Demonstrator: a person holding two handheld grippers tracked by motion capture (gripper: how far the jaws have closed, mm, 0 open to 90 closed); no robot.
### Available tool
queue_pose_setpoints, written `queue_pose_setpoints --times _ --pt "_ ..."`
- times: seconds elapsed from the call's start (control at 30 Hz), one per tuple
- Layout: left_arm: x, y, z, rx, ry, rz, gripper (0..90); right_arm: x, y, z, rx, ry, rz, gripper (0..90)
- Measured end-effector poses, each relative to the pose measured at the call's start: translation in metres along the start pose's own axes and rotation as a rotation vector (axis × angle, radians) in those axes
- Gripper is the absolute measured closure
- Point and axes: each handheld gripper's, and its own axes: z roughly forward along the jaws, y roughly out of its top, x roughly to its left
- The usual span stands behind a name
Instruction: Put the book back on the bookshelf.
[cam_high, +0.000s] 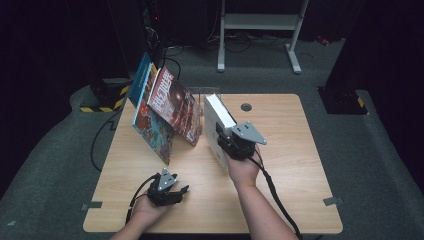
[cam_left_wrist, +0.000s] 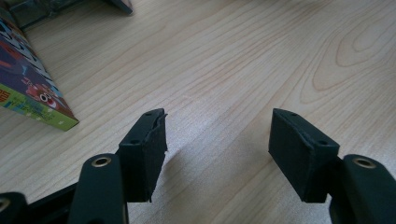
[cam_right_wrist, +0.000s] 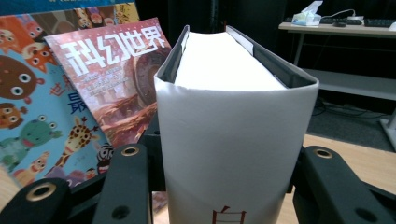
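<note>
Gripping a thick white book (cam_high: 216, 120) by its spine, the right gripper (cam_high: 235, 142) holds it upright over the middle of the wooden table (cam_high: 295, 150), the black jaws pinching the covers from either side; in the right gripper view the white spine (cam_right_wrist: 233, 154) fills the space between those jaws, with a red character printed low on it and the page block showing on top. Just to the left of that book, a red magazine (cam_high: 174, 104) leans against a larger colourful picture book (cam_high: 150, 120), both tilted back towards the far left of the table, close to the white book but apart from it as far as I can tell. The left gripper (cam_high: 172, 192) rests low near the front edge of the table, its jaws spread with bare wood between them, and a corner of the picture book (cam_left_wrist: 32, 88) lies off to its left
</note>
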Motion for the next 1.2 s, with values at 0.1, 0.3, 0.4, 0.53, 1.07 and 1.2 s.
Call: queue_pose_setpoints --times 0.1,0.3,0.4,0.53,1.07,1.2 --pt "-0.001 0.0 0.0 0.0 -0.007 -0.008 37.0 0.001 0.002 0.009 -0.002 -0.012 0.003 54.2" --pt "-0.001 0.0 0.0 -0.004 -0.006 0.01 37.0 0.004 0.005 0.027 -0.001 -0.023 0.003 54.1" --pt "-0.001 0.0 -0.001 -0.003 -0.012 0.005 37.1 0.006 0.007 0.035 -0.003 -0.03 -0.001 54.1" --pt "-0.001 -0.001 -0.001 -0.006 -0.017 -0.001 37.0 0.006 0.011 0.047 0.005 -0.048 -0.001 54.1" --pt "0.0 -0.001 -0.001 -0.006 -0.026 -0.001 37.4 0.0 0.015 0.077 0.009 -0.086 0.026 54.1" --pt "0.0 -0.001 -0.001 -0.008 -0.024 -0.001 37.5 -0.001 0.016 0.084 0.012 -0.091 0.029 54.1"
